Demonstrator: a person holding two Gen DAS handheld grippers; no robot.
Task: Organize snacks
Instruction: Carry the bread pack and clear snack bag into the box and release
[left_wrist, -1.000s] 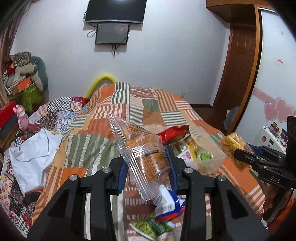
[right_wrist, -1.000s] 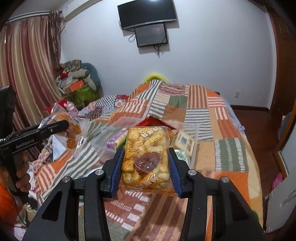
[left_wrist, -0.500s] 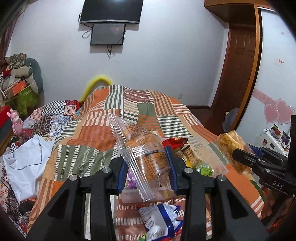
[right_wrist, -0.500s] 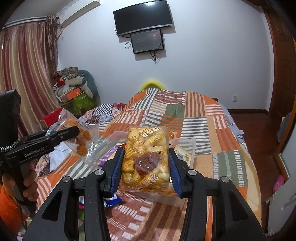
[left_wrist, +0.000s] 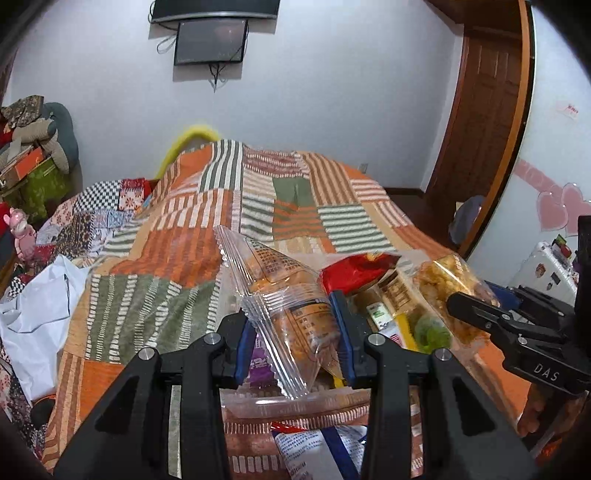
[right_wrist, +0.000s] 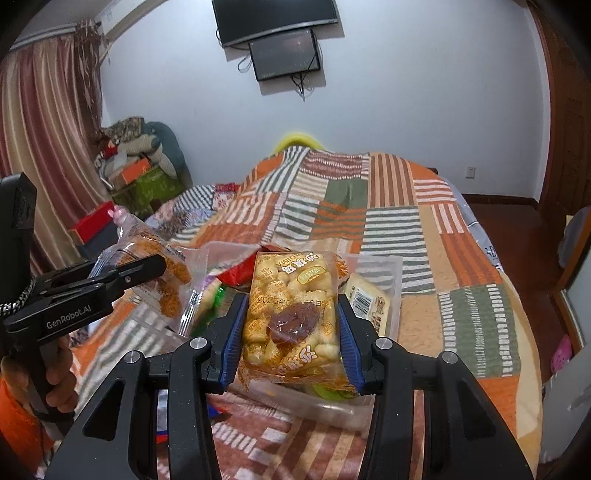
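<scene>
My left gripper (left_wrist: 293, 338) is shut on a clear packet of orange biscuits (left_wrist: 291, 314), held above the near edge of a clear plastic box (left_wrist: 295, 400) on the bed. My right gripper (right_wrist: 290, 334) is shut on a yellow bag of puffed snacks (right_wrist: 291, 314), held over the same box (right_wrist: 380, 269). The box holds a red packet (left_wrist: 354, 271), a cream packet (right_wrist: 365, 299) and green items. Each gripper shows in the other's view: the right one (left_wrist: 476, 314) and the left one (right_wrist: 144, 266).
The box sits on a patchwork quilt (left_wrist: 177, 258) over the bed. A blue-and-white snack bag (left_wrist: 317, 450) lies on the quilt just before the box. White cloth (left_wrist: 33, 310) lies at the left. A door (left_wrist: 480, 122) and cluttered pile (right_wrist: 136, 166) flank the bed.
Both grippers have moved forward over the bed with their packets; the clear box has come closer and now lies right under them.
</scene>
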